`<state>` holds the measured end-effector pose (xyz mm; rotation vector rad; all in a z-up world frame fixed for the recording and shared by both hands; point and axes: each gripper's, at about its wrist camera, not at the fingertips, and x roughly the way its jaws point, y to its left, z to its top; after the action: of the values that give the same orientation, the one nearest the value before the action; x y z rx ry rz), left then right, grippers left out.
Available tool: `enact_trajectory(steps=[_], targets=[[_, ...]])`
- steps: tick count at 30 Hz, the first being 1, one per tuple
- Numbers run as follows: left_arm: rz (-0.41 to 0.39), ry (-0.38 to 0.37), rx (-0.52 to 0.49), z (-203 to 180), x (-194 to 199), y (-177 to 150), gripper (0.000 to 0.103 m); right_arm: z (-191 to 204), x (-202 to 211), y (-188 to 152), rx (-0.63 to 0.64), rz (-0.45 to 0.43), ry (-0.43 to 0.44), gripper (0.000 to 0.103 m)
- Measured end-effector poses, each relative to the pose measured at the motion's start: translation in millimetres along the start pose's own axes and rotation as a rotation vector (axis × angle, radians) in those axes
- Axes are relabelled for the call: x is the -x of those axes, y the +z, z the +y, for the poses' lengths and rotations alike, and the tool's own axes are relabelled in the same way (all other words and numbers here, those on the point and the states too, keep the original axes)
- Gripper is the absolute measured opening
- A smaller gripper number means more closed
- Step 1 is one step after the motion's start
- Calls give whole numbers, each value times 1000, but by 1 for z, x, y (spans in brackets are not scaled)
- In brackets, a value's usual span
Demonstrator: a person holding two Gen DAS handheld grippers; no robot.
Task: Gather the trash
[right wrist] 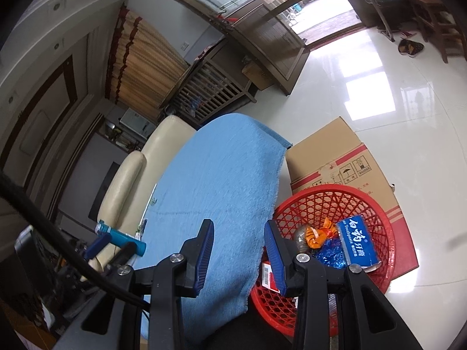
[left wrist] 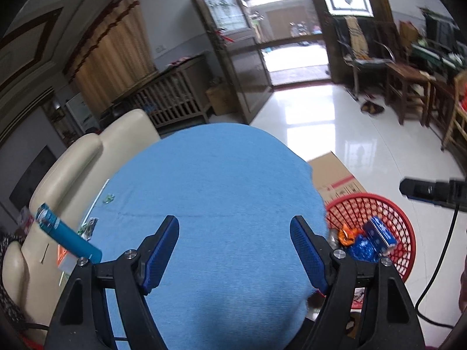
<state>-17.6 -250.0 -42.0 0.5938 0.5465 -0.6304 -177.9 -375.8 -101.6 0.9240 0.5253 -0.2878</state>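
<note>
Trash is lying in two places here. To the left of the left tongs (left wrist: 235, 250), a blue tube (left wrist: 68, 237) with a metal cap is sitting at the edge of the blue cloth (left wrist: 216, 204). A few crumpled wrappers (left wrist: 89, 227) are lying just beyond the tube. A cream sofa (left wrist: 73, 169) is standing behind them, further left.

The left tongs are standing released, their blue pads wide apart. They are pointing down at bare cloth and gripping nothing.

To the right of the left tongs, a red basket (left wrist: 367, 196) is sitting on the floor just beside the hanging edge of the cloth. A toothpaste box (left wrist: 379, 233), an orange wrapper (left wrist: 347, 236) and a blue foil wrapper (left wrist: 360, 248) are lying together inside it. A cardboard box (left wrist: 335, 172) is standing just behind the basket.

The right tongs (right wrist: 238, 253) are hanging over the cloth's right edge. Their left pad is showing against the cloth and their right pad against the basket's near wall. Their pads are standing narrowly parted and are holding nothing. The basket's contents are lying just right of the right pad. A black cable (right wrist: 43, 227) is crossing the right wrist view at far left.
</note>
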Motion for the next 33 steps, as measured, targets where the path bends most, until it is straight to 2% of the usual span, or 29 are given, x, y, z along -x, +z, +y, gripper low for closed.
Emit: enact_trajectory(steps=[6,7,8,9,10,15,23,33], targets=[[-51,43,74,35,17,-4,80,37,-5,-6,124,0,-30,42],[-60,62,89,43,20,-5,81,47,-5,-8,156,-3,-33,47],[-68,77,105,50,23,-8,86,52,-6,-9,173,-7,-31,59],[-77,89,121,57,26,-10,89,61,-5,-12,200,-14,-28,61],[-92,104,143,67,31,-12,94,71,-5,-14,235,-21,-23,61],[-115,153,217,104,43,-25,95,119,-13,-30,373,-30,-27,61],[-98,211,345,160,50,-55,96,179,-38,-58,486,13,-13,61],[-78,278,429,209,65,-94,96,241,-59,-89,579,33,9,61]])
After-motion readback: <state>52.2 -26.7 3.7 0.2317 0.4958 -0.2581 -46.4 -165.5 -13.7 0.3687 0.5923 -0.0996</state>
